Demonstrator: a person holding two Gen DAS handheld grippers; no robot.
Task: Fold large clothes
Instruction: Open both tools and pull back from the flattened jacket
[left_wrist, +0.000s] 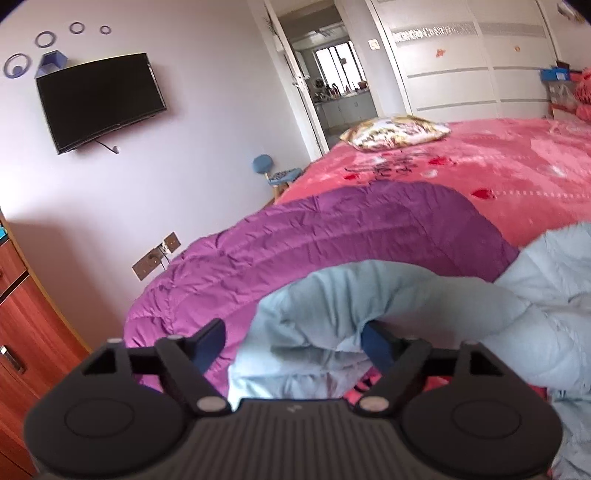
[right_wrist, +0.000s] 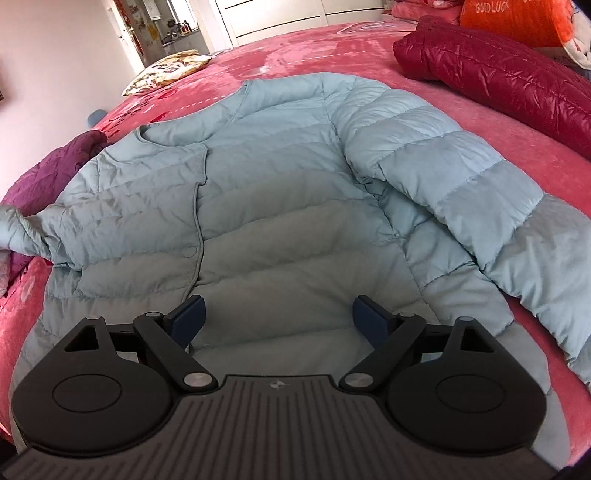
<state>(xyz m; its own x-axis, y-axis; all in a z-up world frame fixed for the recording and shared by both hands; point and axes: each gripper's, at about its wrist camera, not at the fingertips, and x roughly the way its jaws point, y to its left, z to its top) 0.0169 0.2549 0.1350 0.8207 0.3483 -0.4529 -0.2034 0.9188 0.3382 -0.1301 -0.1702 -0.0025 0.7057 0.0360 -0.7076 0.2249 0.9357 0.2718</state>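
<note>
While both claws sit nearest the cameras, neither one is gripping anything: the left gripper (left_wrist: 293, 345) has its jaws spread wide with a puffy light blue sleeve (left_wrist: 369, 295) bunched between them, but I can't tell if the pads touch it, and the right gripper (right_wrist: 279, 319) is spread just as wide, hovering over the hem with nothing pinched. Count so far: two grippers, three down jackets, two cushions. One light blue jacket (right_wrist: 258, 206) lies flat, front up, on the pink bedspread (right_wrist: 535, 332), its right sleeve flopped out toward the near right. One purple jacket (left_wrist: 295, 236) sits just left of it, partly tucked under. One dark red jacket (right_wrist: 498, 74) lies far right, cut off by the frame edge. Further off there's a patterned cushion (left_wrist: 397, 131) near the bed's far left corner, plus an orange cushion (right_wrist: 517, 20), mostly cropped.
</note>
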